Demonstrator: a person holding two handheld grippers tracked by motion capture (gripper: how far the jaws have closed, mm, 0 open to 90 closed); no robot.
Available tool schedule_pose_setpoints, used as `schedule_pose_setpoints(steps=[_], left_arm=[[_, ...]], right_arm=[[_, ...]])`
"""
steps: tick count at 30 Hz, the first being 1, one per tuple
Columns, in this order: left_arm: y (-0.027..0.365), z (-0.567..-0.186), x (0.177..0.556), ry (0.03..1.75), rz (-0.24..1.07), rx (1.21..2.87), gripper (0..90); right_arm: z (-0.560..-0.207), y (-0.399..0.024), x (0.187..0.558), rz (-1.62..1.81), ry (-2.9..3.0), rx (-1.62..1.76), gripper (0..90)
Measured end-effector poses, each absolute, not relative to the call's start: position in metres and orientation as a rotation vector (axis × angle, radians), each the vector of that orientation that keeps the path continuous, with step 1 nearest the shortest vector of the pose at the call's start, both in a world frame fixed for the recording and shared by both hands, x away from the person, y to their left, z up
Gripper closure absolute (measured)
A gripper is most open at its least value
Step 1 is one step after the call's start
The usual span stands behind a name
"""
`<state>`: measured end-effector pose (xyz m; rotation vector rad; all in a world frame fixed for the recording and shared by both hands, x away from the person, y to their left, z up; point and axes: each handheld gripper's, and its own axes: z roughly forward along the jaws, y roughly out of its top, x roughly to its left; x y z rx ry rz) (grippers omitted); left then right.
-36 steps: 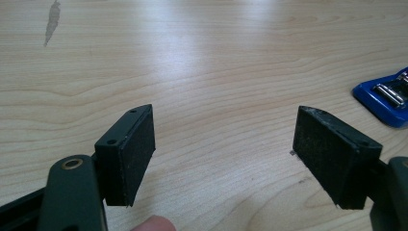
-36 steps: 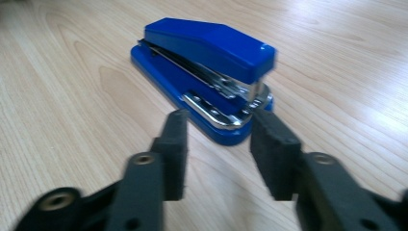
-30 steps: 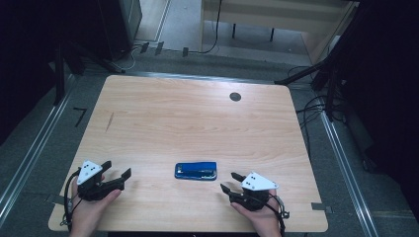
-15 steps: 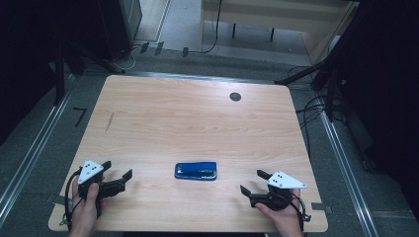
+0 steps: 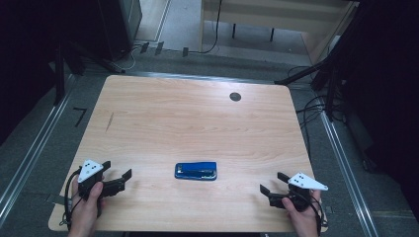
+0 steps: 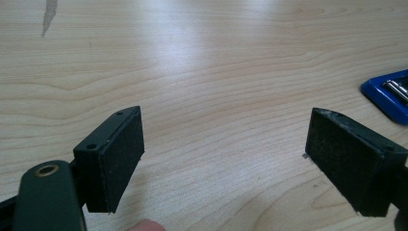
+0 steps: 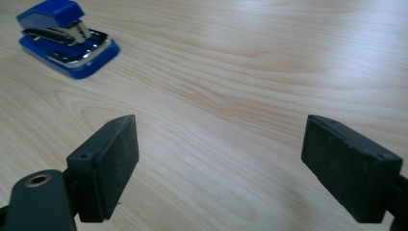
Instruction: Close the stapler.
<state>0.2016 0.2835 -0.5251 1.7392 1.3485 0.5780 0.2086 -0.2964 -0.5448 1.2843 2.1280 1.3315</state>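
Observation:
A blue stapler (image 5: 196, 171) lies flat near the middle of the table's front half, also seen in the right gripper view as a blue stapler (image 7: 65, 36) with its metal parts showing. My left gripper (image 5: 117, 169) rests at the front left, open, well apart from the stapler (image 6: 389, 94); its jaws have just been opening a little, with bare wood between them (image 6: 226, 163). My right gripper (image 5: 272, 182) sits at the front right, open; its jaws have just been opening wide and hold nothing (image 7: 221, 168).
The wooden table (image 5: 188, 123) has a small dark round cap (image 5: 235, 97) near its far edge and a dark scuff (image 5: 109, 121) at the left. Cables and metal rails run on the floor around the table.
My right gripper has slid to the right, away from the stapler toward the front right corner, and its jaws stand wider. The left hand has stayed in place.

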Motion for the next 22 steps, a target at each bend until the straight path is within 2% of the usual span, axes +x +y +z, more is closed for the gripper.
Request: schedule_pose_setpoints(steps=[14, 22], left_arm=[[0.284, -0.525, 0.202, 1.361, 0.572, 1.738, 13.7], [0.283, -0.526, 0.204, 1.367, 0.570, 1.759, 13.5]], right_arm=[[-0.552, -0.356, 0.198, 1.260, 1.975, 1.492, 11.6], [-0.552, -0.355, 0.200, 1.227, 1.972, 1.504, 10.3]])
